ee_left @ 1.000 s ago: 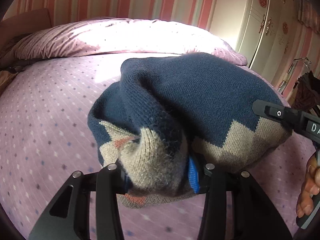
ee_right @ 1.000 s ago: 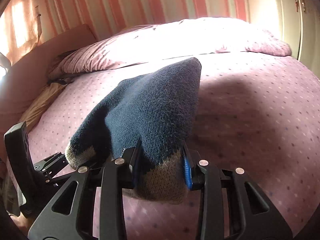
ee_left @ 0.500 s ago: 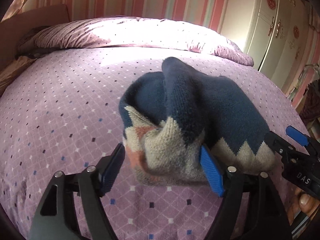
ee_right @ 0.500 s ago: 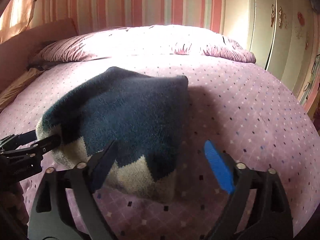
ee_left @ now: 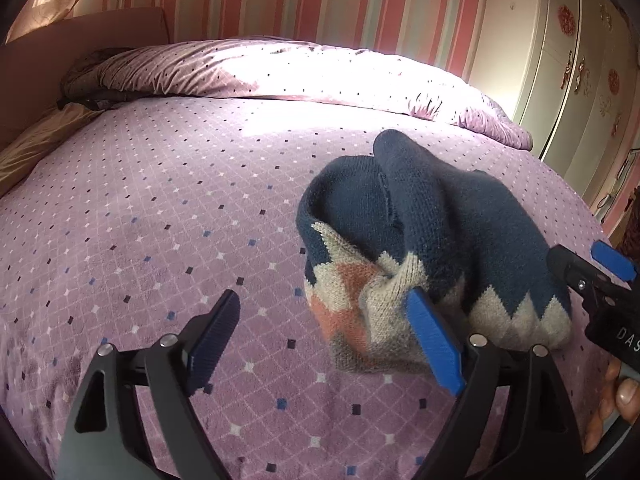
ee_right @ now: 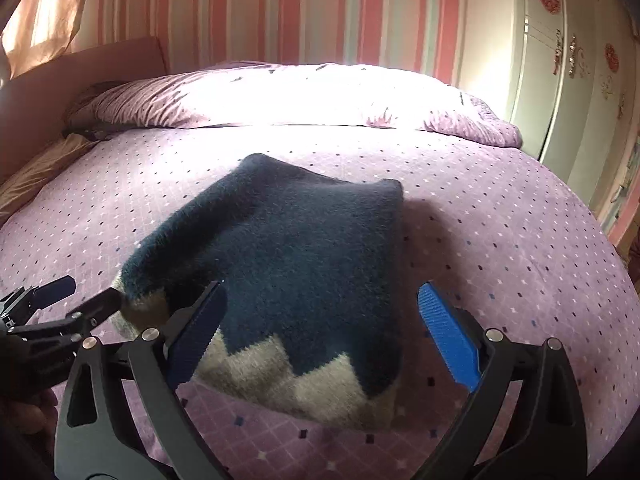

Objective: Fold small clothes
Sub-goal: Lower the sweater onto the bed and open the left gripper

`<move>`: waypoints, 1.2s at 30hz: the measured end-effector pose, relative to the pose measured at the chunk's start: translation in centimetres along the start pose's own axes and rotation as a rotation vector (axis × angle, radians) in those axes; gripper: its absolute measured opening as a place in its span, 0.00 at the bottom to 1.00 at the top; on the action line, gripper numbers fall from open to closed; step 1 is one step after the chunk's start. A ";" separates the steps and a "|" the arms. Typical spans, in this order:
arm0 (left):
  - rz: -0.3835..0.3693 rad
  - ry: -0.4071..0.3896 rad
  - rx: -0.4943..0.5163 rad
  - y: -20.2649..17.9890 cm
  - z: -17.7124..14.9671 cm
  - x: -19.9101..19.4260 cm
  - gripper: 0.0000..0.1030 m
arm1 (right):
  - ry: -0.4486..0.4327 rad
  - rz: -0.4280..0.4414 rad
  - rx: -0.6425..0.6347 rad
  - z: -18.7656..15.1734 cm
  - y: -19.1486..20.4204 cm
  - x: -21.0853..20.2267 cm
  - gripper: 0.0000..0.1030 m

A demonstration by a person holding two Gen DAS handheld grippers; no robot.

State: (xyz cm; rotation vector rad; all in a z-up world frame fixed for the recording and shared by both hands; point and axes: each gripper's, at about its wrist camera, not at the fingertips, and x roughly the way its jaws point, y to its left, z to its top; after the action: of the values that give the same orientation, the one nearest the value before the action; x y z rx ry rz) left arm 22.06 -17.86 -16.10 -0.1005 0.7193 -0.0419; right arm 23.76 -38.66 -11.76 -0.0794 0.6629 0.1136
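A small navy knit sweater (ee_left: 432, 236) with a beige and orange zigzag hem lies bunched and folded on the purple bedspread (ee_left: 160, 220). It also shows in the right wrist view (ee_right: 296, 264). My left gripper (ee_left: 324, 340) is open and empty, just left of and in front of the sweater's hem. My right gripper (ee_right: 320, 340) is open and empty, its jaws standing either side of the sweater's near edge. The right gripper also shows at the right edge of the left wrist view (ee_left: 592, 276), and the left gripper shows at the left of the right wrist view (ee_right: 76, 300).
A purple dotted pillow or duvet (ee_right: 300, 96) lies at the head of the bed. A headboard (ee_right: 88, 64) and striped wall stand behind. A cream wardrobe (ee_right: 568, 80) stands to the right. The bed's right edge (ee_left: 600, 216) is near.
Both grippers let go of the sweater and opened. The sweater dropped onto the bed. Both grippers have drawn back from it, the left one shifting to the left.
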 end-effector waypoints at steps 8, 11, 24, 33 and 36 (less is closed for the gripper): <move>0.000 0.071 0.034 1.6 -1.1 2.5 0.93 | 0.044 0.009 -0.058 -0.4 2.9 2.4 0.94; -0.051 0.073 0.016 2.2 -0.9 2.2 0.93 | 0.063 -0.003 -0.032 -1.2 1.7 2.2 0.94; 0.034 -0.039 0.154 8.3 -0.6 -12.6 0.98 | 0.072 -0.050 0.187 -3.7 2.5 -11.7 0.97; 0.132 -0.046 0.103 14.1 -2.0 -21.3 0.98 | 0.092 -0.080 0.185 -4.9 10.6 -19.5 0.97; 0.101 -0.050 0.056 15.4 -2.9 -23.7 0.98 | 0.070 -0.055 0.204 -5.3 12.5 -21.7 0.97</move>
State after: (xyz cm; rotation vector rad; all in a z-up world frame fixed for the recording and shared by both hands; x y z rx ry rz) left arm 2.36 -1.09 -4.39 -0.0122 0.6718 0.0368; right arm 1.86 -28.58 -2.99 0.0949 0.7386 -0.0101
